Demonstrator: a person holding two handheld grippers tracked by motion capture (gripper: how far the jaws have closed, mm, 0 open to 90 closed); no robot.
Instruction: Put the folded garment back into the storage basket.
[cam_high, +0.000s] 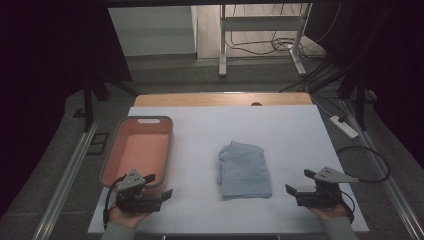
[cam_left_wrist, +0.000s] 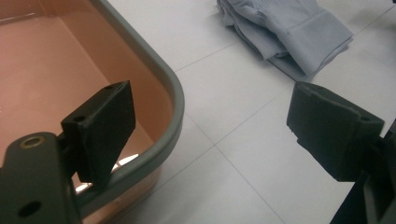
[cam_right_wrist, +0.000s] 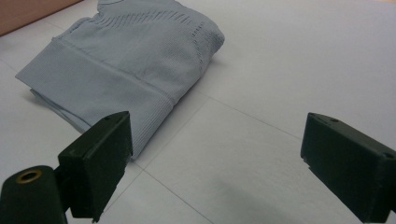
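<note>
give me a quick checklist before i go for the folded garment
1. Left gripper jaws open, nothing between them: ok.
2. Right gripper jaws open, nothing between them: ok.
3. Folded light blue garment lies flat on the white table, apart from both grippers: ok.
4. Pink bin inside bare, ready to take it: ok.
5. Left gripper close over the bin's near rim; touching or not: cannot tell.
6. Path from the right gripper to the garment free of things: ok.
</note>
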